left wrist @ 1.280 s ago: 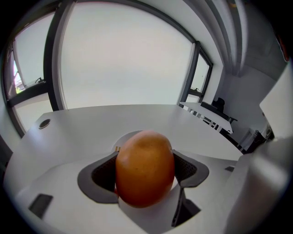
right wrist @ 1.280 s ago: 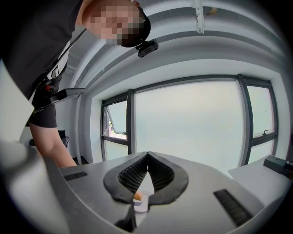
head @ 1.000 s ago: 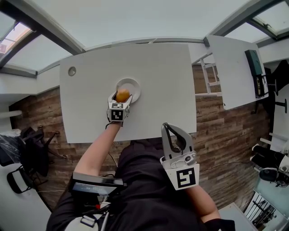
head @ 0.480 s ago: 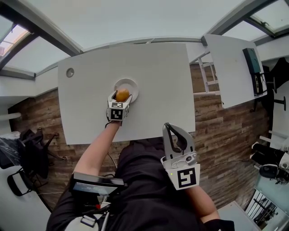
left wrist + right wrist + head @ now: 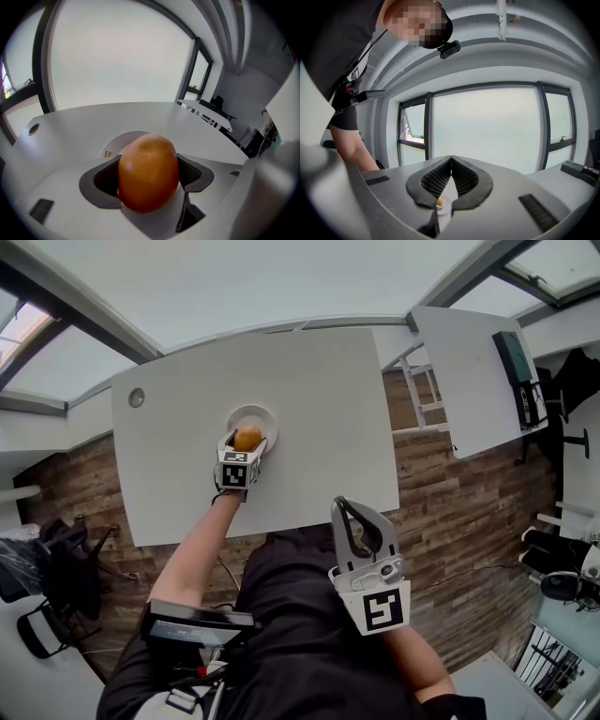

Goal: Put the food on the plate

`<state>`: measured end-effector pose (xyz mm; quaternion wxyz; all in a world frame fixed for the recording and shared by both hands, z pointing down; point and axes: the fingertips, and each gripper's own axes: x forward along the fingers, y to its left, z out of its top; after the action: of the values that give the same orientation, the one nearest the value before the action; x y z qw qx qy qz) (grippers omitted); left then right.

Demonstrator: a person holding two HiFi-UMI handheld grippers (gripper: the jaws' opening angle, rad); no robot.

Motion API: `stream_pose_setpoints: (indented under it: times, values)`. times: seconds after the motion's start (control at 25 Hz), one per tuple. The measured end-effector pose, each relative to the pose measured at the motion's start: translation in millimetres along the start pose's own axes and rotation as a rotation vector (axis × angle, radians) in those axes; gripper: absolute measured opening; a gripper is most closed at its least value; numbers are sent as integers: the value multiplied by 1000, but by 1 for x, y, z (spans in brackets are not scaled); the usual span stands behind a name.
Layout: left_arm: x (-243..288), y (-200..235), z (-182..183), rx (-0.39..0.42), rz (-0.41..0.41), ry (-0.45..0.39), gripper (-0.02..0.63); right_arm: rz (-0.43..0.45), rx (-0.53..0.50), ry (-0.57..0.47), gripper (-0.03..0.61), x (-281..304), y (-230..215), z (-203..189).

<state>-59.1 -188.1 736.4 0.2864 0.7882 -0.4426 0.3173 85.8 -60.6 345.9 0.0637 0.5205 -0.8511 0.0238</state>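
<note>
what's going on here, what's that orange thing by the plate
A person works with a claw in each hand. The left claw is clamped on an orange fruit and holds it right at the white plate on the table. Whether the fruit already rests on the plate can't be told. The right claw is shut and empty, held back near the person's body, short of the table.
</note>
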Motion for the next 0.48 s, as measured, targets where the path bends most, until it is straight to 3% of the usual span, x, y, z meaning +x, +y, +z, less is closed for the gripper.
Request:
stream_pose_setpoints:
  times: [0.48]
  values:
    - [-2, -7, -4, 58, -2, 0, 336, -4, -7, -8, 8, -8, 0, 2]
